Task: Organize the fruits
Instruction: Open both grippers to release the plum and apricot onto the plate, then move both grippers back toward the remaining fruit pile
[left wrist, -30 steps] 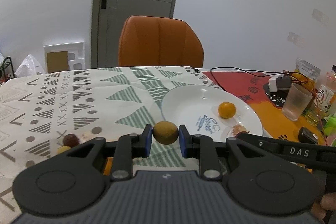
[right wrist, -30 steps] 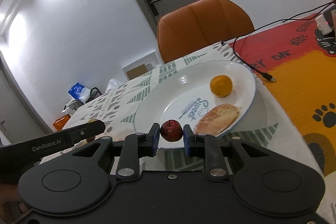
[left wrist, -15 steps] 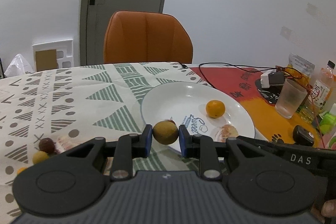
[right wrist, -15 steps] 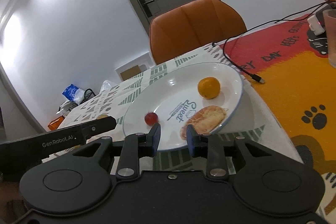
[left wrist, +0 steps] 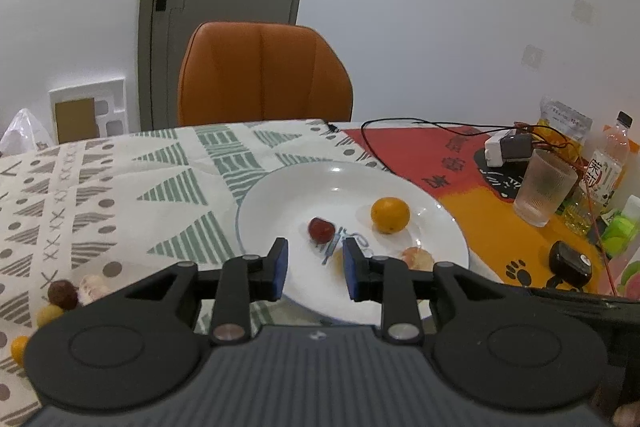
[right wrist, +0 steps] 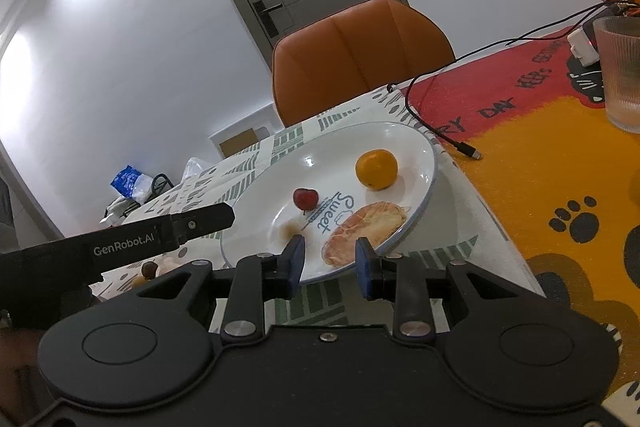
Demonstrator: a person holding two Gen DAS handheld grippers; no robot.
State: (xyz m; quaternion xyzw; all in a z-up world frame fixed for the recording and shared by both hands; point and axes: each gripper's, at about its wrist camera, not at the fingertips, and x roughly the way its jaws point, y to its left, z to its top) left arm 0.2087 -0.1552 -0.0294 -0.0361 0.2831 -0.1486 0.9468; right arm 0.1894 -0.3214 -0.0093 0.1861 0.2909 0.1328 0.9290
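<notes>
Resting on a patterned tablecloth (left wrist: 120,195), orange chair (left wrist: 264,75) behind: white plate (left wrist: 280,195). Hovering at its near rim, both spread, gripping nothing: left gripper (left wrist: 313,269), right gripper (right wrist: 330,263).

Left gripper (left wrist: 313,269): jaws parted, nothing between the blue pads, lower centre of its frame. Right gripper (right wrist: 329,263): jaws likewise parted and empty, lower centre of frame.
</notes>
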